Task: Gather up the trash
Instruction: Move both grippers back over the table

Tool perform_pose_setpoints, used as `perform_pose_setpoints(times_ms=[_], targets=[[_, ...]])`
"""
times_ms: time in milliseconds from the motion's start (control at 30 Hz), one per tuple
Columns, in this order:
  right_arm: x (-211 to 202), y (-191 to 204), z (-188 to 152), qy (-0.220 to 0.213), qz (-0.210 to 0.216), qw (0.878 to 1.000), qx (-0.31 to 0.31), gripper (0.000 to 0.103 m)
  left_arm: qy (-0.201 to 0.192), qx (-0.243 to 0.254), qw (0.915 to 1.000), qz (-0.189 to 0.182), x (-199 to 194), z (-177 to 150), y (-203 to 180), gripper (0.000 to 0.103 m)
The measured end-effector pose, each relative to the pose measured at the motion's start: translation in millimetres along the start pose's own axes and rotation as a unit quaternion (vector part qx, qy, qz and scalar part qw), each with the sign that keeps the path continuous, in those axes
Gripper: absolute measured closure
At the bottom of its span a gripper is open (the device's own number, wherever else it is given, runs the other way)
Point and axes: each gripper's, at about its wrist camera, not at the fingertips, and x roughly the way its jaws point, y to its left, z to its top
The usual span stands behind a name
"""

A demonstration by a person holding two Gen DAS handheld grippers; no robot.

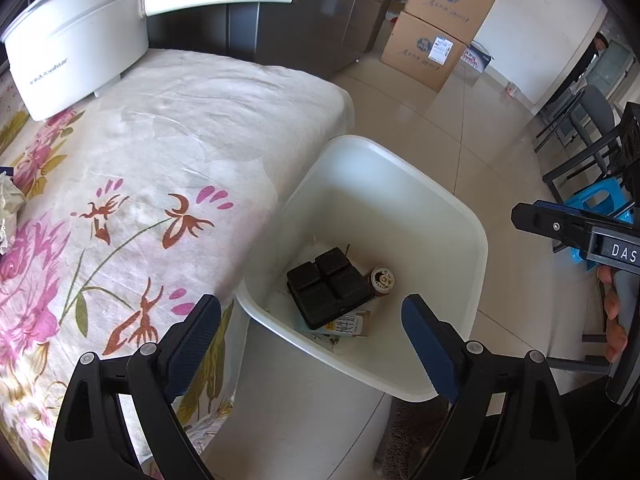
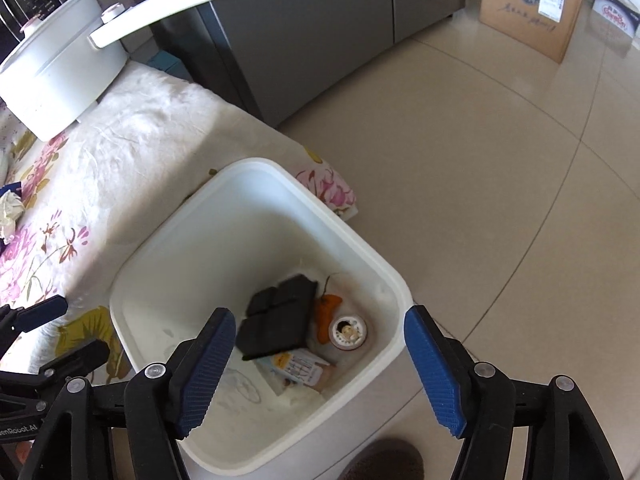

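Observation:
A white bin (image 1: 476, 240) (image 2: 168, 272) stands on the floor against the cloth-covered table. Inside lie a black plastic tray (image 1: 328, 286) (image 2: 280, 320), a drink can (image 1: 383, 280) (image 2: 347, 332), a small carton (image 1: 346, 325) (image 2: 296, 368) and orange peel (image 2: 326, 308). The tray looks blurred in the right wrist view. My left gripper (image 1: 311, 308) hangs open above the bin's near-left corner, with nothing between its pads. My right gripper (image 2: 320, 320) is open over the bin, also holding nothing. Crumpled paper (image 1: 8, 208) (image 2: 10, 208) lies on the table at the left edge.
A white electric pot (image 1: 76, 40) with a long handle sits at the table's far end. A grey fridge (image 1: 280, 20) and stacked cardboard boxes (image 1: 436, 40) stand behind. A blue stool (image 1: 596, 208) and dark chairs are to the right on the tile floor.

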Motion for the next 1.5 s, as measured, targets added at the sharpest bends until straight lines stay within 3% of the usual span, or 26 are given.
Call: perform_pose_setpoints(times_ms=[133,367,767,1133,1500], targets=[[-6,15,2,-0.007,0.011,1.0,-0.015,0.024,-0.008,-0.009,0.9999,0.009,-20,-6,14,0.004],[-10,61,1,-0.006,0.012,0.998,-0.069,0.019,-0.025,-0.038,0.997,0.062,-61,-22,66,0.0],[-4,168,-6,0.0,0.04,0.986,-0.162,0.013,-0.038,-0.104,0.9821,0.152,-121,-61,170,0.0],[7,257,-10,0.008,0.063,0.974,-0.219,0.012,-0.044,-0.166,0.9667,0.189,-154,-99,231,0.0],[34,326,-6,0.02,0.083,0.968,-0.238,0.012,-0.057,-0.238,0.9482,0.203,-169,-123,288,0.0]])
